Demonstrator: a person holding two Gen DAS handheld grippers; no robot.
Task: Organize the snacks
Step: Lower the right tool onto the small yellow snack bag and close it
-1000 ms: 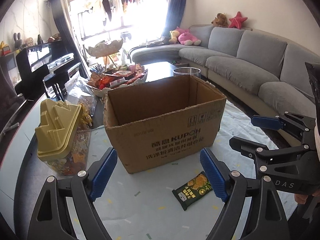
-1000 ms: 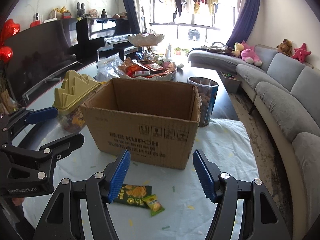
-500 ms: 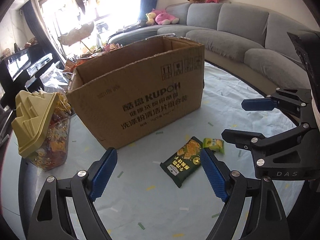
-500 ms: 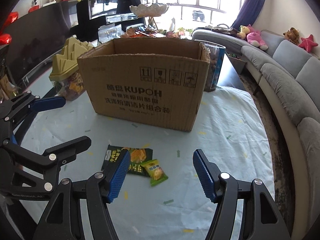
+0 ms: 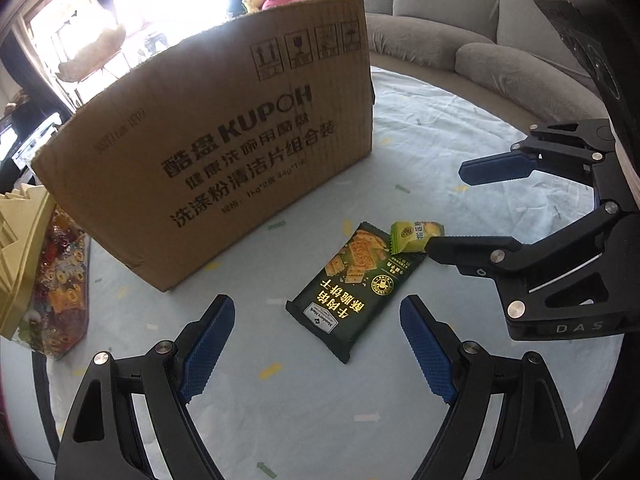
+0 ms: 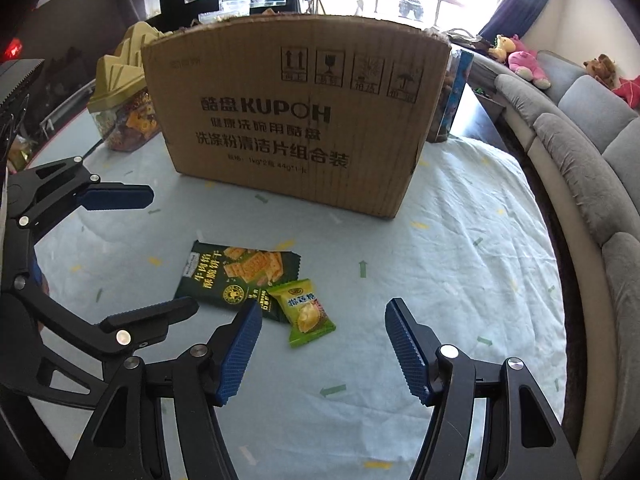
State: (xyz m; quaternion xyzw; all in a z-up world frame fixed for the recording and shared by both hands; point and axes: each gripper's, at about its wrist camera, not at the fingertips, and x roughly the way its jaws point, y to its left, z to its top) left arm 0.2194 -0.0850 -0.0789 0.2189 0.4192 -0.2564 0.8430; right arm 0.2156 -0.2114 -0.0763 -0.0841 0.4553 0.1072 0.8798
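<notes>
A dark green cracker packet lies flat on the pale tablecloth, with a small light green candy packet overlapping its far right corner. Both also show in the right wrist view: the cracker packet and the candy packet. An open brown cardboard box stands just behind them. My left gripper is open and empty, low over the near end of the cracker packet. My right gripper is open and empty, just in front of the candy packet.
A clear snack jar with a yellow-green lid stands left of the box, and it also shows in the right wrist view. A clear container stands behind the box's right side. A grey sofa curves around the table's right edge.
Both grippers have dropped lower and moved closer to the two packets. The box now fills more of each view and its inside is hidden. Both grippers stay open.
</notes>
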